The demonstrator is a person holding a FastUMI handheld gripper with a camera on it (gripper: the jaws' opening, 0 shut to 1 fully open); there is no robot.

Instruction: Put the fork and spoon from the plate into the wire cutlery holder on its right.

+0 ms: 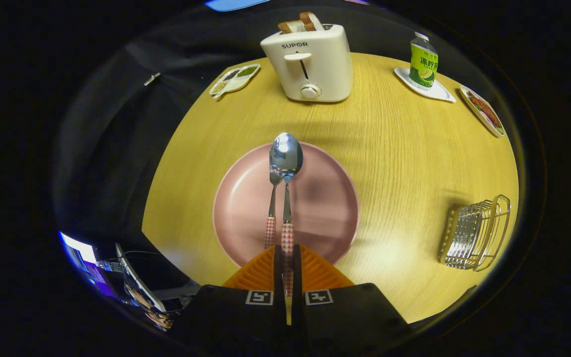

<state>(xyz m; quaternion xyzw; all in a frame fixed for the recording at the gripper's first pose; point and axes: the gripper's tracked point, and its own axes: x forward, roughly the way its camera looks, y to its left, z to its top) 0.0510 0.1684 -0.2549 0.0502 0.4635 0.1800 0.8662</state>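
Bare table (404, 163) lies between plate (325, 208) and wire cutlery holder (474, 233).

The white toaster (309, 64), standing on the table well beyond the gripper's fingers, bears the brand name "SUPOR" in dark capitals on its front, above the lever slot. The green bottle (423, 63), beyond and to the right, carries print too small to make out.
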